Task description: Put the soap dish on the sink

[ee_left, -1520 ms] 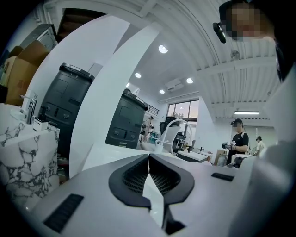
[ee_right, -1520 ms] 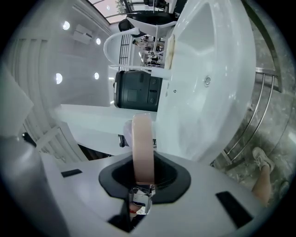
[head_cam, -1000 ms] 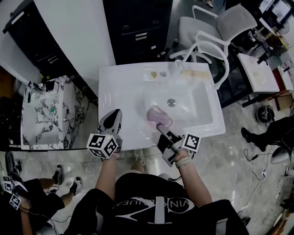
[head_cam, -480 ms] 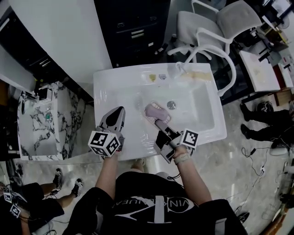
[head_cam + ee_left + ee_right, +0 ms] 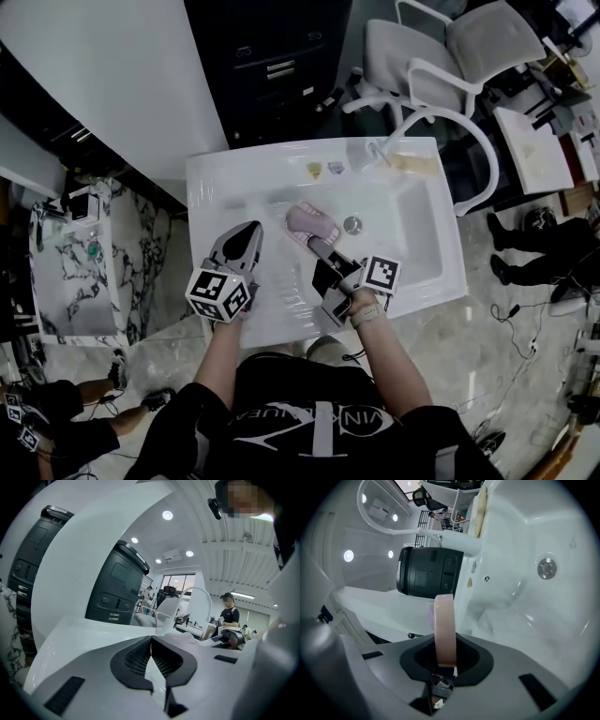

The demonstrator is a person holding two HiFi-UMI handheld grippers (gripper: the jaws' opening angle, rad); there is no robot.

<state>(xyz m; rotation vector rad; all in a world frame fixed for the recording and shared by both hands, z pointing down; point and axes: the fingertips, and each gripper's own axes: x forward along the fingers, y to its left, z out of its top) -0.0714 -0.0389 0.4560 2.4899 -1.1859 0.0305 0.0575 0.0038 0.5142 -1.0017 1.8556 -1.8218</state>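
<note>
Pink soap dish in right claw

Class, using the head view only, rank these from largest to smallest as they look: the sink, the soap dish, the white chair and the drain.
1. sink
2. white chair, which is farther from the camera, so its true size is unsure
3. soap dish
4. drain
</note>
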